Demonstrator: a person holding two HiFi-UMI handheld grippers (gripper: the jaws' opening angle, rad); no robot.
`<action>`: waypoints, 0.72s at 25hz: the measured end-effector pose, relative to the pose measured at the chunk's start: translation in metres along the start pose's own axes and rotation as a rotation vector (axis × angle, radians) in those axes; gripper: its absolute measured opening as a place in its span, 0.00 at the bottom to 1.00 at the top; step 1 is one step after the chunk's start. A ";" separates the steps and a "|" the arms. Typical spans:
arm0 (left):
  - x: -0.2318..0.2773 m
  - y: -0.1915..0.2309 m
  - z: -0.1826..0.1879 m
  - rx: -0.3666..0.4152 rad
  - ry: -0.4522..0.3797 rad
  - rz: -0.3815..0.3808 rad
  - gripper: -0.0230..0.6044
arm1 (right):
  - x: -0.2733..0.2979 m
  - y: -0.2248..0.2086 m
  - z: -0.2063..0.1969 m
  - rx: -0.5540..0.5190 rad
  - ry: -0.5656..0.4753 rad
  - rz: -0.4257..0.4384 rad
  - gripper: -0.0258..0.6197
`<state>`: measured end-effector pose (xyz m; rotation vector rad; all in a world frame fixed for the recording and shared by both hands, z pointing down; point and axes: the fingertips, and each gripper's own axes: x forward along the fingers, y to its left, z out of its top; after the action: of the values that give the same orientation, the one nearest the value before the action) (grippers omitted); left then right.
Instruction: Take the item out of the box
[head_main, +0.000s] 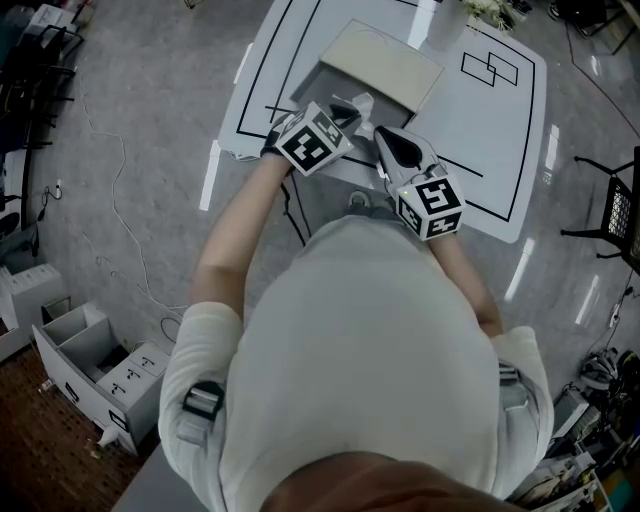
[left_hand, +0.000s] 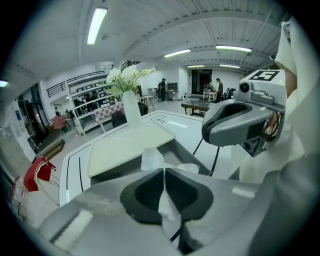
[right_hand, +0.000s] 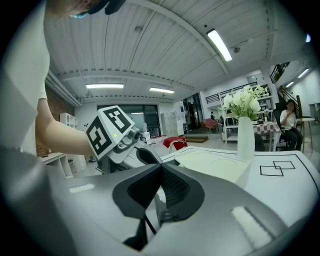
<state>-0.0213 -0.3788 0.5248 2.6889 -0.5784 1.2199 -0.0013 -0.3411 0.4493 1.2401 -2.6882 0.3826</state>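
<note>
Left gripper (left_hand: 164, 172) jaws pinching clear wrap (left_hand: 151, 159), wrap lifted just above open box (left_hand: 192, 152) on worktop (head_main: 470, 120), right gripper (right_hand: 161, 169) close alongside, jaws pressed together, nothing visible between them.

Worktop (head_main: 480, 120): white, marked with black rectangular outlines. A white vase (left_hand: 131, 107) of white flowers (left_hand: 125, 77) stands upright at its far side. On the floor are a grey drawer cabinet (head_main: 95, 365), a thin trailing cable (head_main: 115, 200) and a black chair (head_main: 615, 210) near the worktop.
</note>
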 end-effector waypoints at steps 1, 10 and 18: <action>-0.003 -0.003 -0.001 -0.002 -0.003 0.002 0.06 | -0.002 0.003 -0.001 -0.001 0.000 -0.001 0.03; -0.025 -0.036 -0.006 -0.027 -0.069 0.037 0.06 | -0.027 0.033 -0.011 -0.014 0.012 -0.006 0.03; -0.047 -0.062 -0.023 -0.045 -0.115 0.079 0.06 | -0.053 0.061 -0.025 -0.039 0.035 -0.005 0.03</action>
<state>-0.0408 -0.3023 0.5076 2.7361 -0.7250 1.0611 -0.0135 -0.2573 0.4504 1.2172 -2.6501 0.3468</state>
